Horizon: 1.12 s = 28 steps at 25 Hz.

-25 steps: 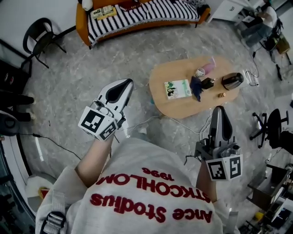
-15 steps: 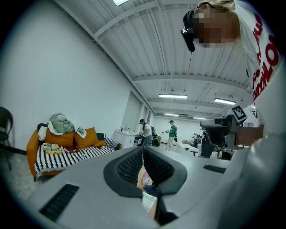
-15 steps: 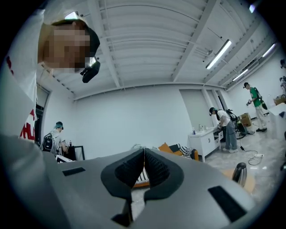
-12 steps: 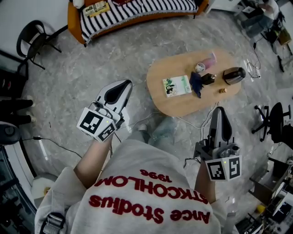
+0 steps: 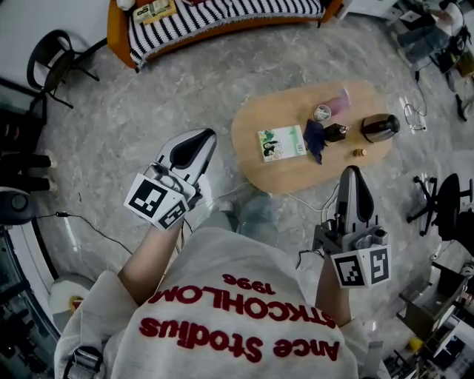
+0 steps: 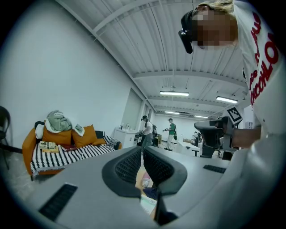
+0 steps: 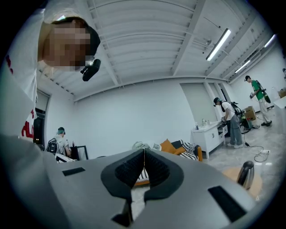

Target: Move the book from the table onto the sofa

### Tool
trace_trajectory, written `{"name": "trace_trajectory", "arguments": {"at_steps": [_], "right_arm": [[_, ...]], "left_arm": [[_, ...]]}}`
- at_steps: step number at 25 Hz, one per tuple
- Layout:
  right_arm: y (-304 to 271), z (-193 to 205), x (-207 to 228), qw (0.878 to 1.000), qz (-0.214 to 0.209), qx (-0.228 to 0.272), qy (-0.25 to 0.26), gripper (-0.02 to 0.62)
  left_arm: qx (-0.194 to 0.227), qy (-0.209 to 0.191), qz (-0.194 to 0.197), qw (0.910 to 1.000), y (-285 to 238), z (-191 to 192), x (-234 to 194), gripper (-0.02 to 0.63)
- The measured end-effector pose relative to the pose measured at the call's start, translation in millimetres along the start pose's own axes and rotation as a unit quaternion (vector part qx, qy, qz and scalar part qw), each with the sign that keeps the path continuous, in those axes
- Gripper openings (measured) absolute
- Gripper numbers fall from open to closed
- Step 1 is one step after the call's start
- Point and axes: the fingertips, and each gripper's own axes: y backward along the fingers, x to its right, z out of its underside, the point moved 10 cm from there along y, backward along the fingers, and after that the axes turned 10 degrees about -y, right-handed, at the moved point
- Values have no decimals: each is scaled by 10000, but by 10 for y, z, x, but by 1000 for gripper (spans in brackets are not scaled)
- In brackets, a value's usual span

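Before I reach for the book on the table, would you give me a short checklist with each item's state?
1. Book lies flat on the table, nothing on top: ok.
2. Left gripper open for a grasp: not ok, shut and empty.
3. Right gripper open: not ok, shut and empty.
4. Dark blue item clear of the book's edge: cannot tell.
5. Free space on the sofa: ok.

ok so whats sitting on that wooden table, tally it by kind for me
book: 1
dark jug: 1
white cup: 1
pink item: 1
dark blue item: 1
small black item: 1
tiny brown item: 1
total on the table: 7
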Motion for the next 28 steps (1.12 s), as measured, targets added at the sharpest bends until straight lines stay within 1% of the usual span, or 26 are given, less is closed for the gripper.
{"name": "trace_trajectory", "arguments": {"at_steps": [11, 14, 19, 23, 25, 28], "right_arm": [[-416, -229, 717, 9992, -316, -239, -44, 28], [-530, -303, 919, 9984, -470, -313, -19, 28], [-759, -429, 1200, 9957, -801, -460, -2, 28], [-939, -408, 1408, 9922, -1039, -693, 45, 28], [-1015, -386, 1472, 9912, -1086, -757, 43, 28], [-1124, -335, 1509, 9910, -1083, -792, 5, 28]], "left_arm": [[-110, 73, -108, 9999, -723, 46, 146, 18], [-100, 53, -253, 9996, -893, 33, 198, 18], [-121, 115, -620, 9979, -1080, 62, 267, 18], [-168, 224, -710, 9971, -1266, 126, 390, 20], [-157, 257, -721, 9969, -1341, 150, 426, 18], [-259, 334, -704, 9966, -1378, 235, 407, 20]]}}
